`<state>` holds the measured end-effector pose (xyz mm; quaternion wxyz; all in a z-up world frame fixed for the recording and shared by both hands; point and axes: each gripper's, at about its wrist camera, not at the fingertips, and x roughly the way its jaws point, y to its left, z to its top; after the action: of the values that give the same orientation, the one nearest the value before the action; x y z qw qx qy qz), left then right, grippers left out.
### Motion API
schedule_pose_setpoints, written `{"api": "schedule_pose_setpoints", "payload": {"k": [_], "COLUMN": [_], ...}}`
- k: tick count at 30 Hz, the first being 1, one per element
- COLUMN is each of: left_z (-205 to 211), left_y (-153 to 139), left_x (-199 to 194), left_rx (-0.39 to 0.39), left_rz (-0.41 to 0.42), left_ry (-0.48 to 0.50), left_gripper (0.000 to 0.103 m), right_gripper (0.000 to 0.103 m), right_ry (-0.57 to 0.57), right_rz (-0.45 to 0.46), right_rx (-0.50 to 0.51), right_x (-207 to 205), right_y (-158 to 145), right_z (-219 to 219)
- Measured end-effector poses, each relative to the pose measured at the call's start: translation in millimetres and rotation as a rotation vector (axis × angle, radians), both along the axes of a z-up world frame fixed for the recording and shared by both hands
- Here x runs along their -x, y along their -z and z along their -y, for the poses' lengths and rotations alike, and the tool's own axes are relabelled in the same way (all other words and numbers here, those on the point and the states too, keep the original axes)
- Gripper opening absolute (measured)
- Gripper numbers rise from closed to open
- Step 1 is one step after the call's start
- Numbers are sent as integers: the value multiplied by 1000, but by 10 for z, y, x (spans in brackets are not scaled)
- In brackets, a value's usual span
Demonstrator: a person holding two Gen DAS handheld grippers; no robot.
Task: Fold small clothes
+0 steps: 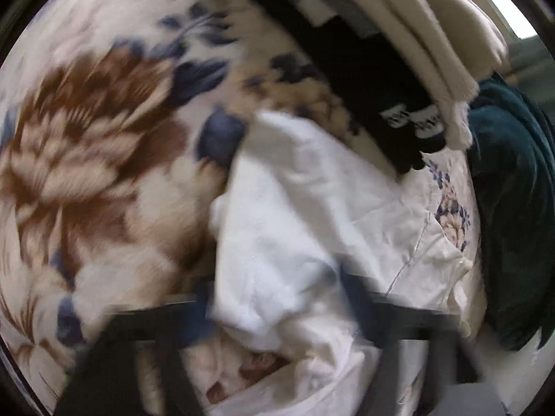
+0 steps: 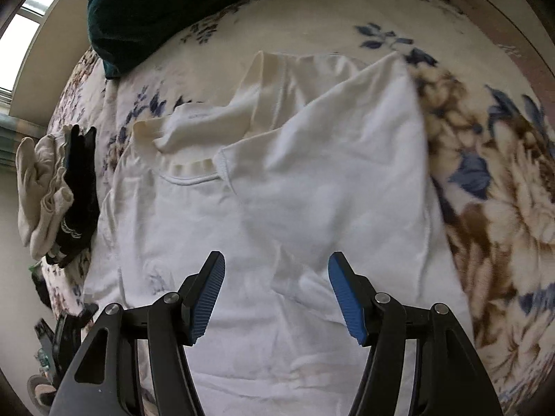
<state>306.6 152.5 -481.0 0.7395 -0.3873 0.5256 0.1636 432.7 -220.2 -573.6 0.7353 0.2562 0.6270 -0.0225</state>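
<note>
Right gripper (image 2: pixel 276 298): jaws wide apart, nothing between them, blue pads (image 2: pixel 208 298) hanging over the lower middle of the shirt
Left gripper (image 1: pixel 274 315): badly blurred at the bottom of its frame; shirt cloth bunches between the dark fingers, but I cannot tell whether they grip it
Shirt (image 2: pixel 312 187): white, spread across the centre of the right view, collar toward the upper left, one side folded over the body; in the left view it sits crumpled at centre (image 1: pixel 295 215)
Blanket (image 2: pixel 492 187): floral, brown and blue, under the shirt
Socks (image 2: pixel 45 187): beige, with black ones (image 2: pixel 81 187) touching them, far left
Green cloth (image 2: pixel 166 7): dark, top of frame
</note>
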Motion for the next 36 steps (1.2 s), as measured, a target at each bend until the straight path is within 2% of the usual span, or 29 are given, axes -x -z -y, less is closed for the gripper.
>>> {"api": "schedule_pose_setpoints", "payload": {"k": [3,6,8,11,13,15,19,20,21,22,23,24,27,31,36], "left_z": [14,115,327,879,1379,1781,2304,2342,2330,2300,2240,2151,1826,1372,989], "left_y": [-160,-444,-643,-920,-938,-839,-508,-457,-436,-430,-449,-488,-533,-415,-238], "left_x": [-119,-297,-335,-369,-386,-364,-265,-231,-158,-112,-57,10,126,98,-24], "left_rx": [-78,-192,-257,-338,-325,-281,-192,-172,-159,-151,-141,-137,-173,-298,-385], "left_rz": [51,135,178,241,259,238,125,104,94,94,96,103,94,29,-28], "left_ry": [19,98,174,336,463,562,721,733,728,722,708,684,596,486,391], "left_gripper": [3,3,3,3,3,5,7,15,35,50,82,97,97,97,97], "right_gripper": [65,65,65,65,65,65,65,65,65,65,65,65,65,65,65], "right_ry": [9,11,12,27,45,60,77,77,75,70,61,50,4,-94,-254], "right_rz": [-6,-11,-11,-17,-22,-23,-48,-60,-71,-74,-74,-71,-47,-15,-15], "right_rx": [3,18,23,28,30,36,57,60,63,61,58,54,10,-86,-72], "right_x": [52,96,119,178,230,286,330,330,337,334,317,288,116,-297,-840], "right_y": [-3,15,34,52,53,34,22,24,19,-1,-29,-61,-149,-148,69], "right_z": [98,121,127,216,318,453,673,701,749,792,822,837,761,384,-226]}}
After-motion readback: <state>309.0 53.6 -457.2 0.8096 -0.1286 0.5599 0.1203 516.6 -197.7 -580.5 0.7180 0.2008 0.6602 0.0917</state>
